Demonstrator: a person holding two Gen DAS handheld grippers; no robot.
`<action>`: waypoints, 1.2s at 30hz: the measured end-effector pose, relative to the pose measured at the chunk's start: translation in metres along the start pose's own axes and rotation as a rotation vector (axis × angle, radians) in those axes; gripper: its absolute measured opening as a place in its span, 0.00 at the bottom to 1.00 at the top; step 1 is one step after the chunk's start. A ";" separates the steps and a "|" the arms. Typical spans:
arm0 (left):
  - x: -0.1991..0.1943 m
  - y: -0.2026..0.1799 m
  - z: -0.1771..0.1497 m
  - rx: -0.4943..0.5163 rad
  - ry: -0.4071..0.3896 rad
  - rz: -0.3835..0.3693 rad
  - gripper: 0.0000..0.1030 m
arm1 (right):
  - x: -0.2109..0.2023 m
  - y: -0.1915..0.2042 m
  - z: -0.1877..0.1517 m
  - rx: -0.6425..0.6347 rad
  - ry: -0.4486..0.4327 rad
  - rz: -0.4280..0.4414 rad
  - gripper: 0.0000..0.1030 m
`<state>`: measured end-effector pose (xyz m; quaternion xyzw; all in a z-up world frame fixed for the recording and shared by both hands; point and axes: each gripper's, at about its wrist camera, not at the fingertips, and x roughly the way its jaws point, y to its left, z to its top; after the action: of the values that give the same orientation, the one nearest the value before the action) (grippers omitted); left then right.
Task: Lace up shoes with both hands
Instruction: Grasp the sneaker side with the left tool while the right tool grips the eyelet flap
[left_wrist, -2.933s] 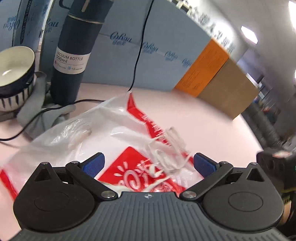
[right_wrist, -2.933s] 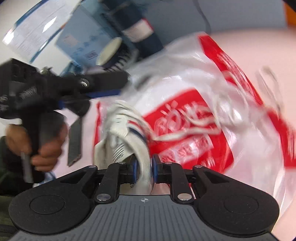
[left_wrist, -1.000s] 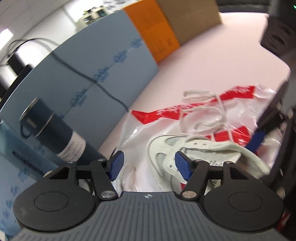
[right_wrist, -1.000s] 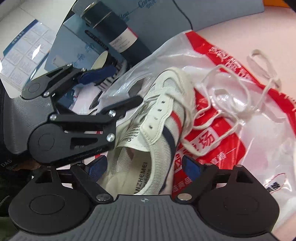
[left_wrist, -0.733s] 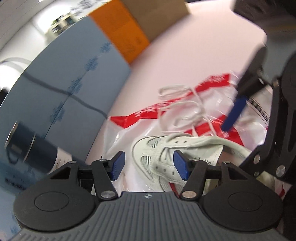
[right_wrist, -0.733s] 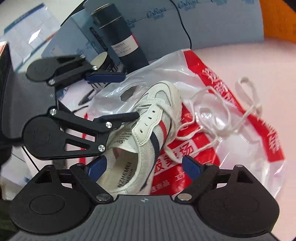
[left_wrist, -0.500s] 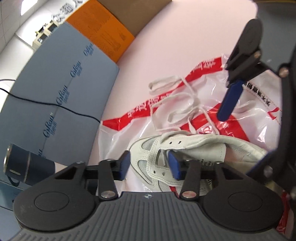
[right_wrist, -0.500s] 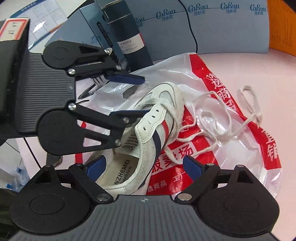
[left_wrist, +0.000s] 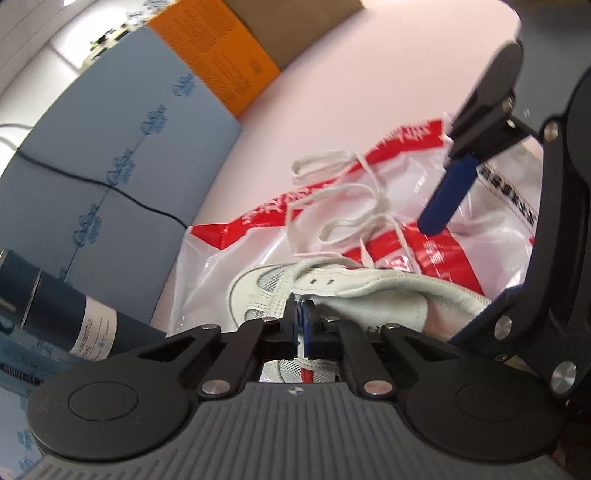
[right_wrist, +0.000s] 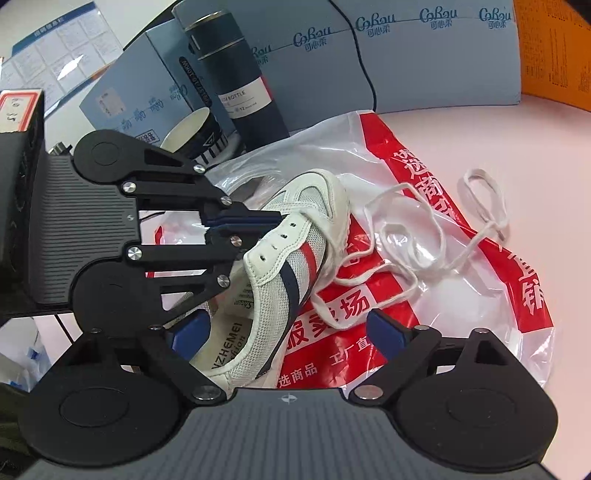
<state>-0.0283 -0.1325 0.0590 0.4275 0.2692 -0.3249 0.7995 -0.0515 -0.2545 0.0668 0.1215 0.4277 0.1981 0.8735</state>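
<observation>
Shoe (right_wrist: 295, 254) lying on plastic bag (right_wrist: 443, 295) on pink bench (right_wrist: 535, 155), lace (right_wrist: 417, 236) trailing loose past toe. We are clamping left gripper (right_wrist: 251, 220) jaws on eyelet flap, likely steadying shoe for lacing. We are opening right gripper (right_wrist: 291, 332) jaws wider, nothing pinched, straddling heel.

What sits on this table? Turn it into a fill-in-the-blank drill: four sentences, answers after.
The white shoe lies on a red-and-white plastic ____.
The loose lace trailing off the shoe is ____ in colour.
The left gripper, at the shoe's eyelet edge, has its jaws ____.
The dark vacuum bottle behind the shoe stands ____.
Missing words: bag; white; shut; upright.
</observation>
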 end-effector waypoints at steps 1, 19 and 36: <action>-0.002 0.002 0.000 -0.017 -0.006 0.007 0.02 | 0.000 0.000 0.000 0.002 -0.007 -0.003 0.90; -0.002 0.018 -0.004 -0.227 -0.005 0.024 0.02 | -0.011 0.031 0.006 -0.324 -0.130 -0.151 0.64; -0.003 0.021 -0.007 -0.290 -0.011 0.070 0.03 | 0.017 0.002 0.015 -0.015 -0.056 -0.045 0.17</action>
<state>-0.0158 -0.1165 0.0686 0.3147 0.2941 -0.2568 0.8652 -0.0308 -0.2453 0.0644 0.1108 0.4041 0.1783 0.8903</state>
